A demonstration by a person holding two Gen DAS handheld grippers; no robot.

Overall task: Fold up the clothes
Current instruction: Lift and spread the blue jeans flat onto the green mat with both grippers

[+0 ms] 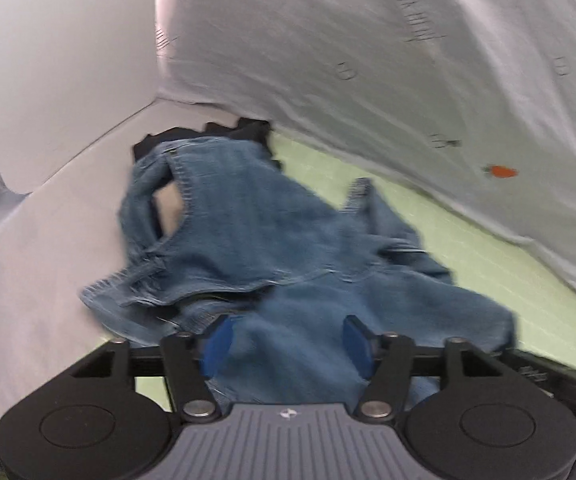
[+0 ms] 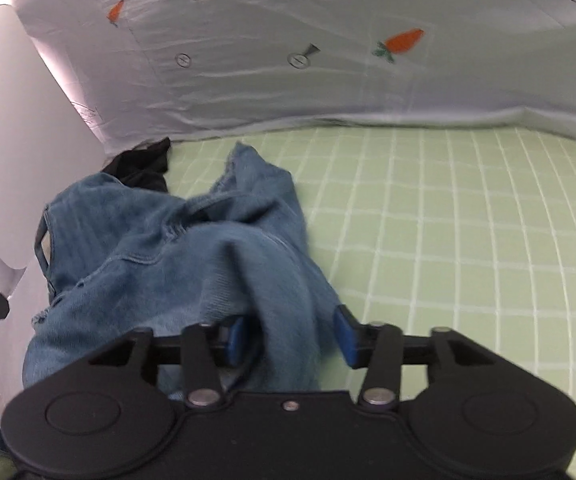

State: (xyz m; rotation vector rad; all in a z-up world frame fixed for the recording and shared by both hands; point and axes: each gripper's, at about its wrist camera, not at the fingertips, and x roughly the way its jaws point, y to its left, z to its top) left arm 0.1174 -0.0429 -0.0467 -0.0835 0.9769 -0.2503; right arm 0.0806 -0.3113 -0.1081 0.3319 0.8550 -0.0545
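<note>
The crumpled denim garment [image 1: 271,248] lies on the green grid bench [image 2: 448,220] with cloth between both sets of parted, unclamped fingers, left gripper [image 1: 288,344] and right gripper [image 2: 290,340], so seat each pair on a hem before clamping.

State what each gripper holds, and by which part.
Nothing is held. The left gripper and right gripper both stand open over the jeans, with denim between the pads but not pinched.

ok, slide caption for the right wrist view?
Right gripper open over crumpled blue jeans on a green grid mat.
</note>
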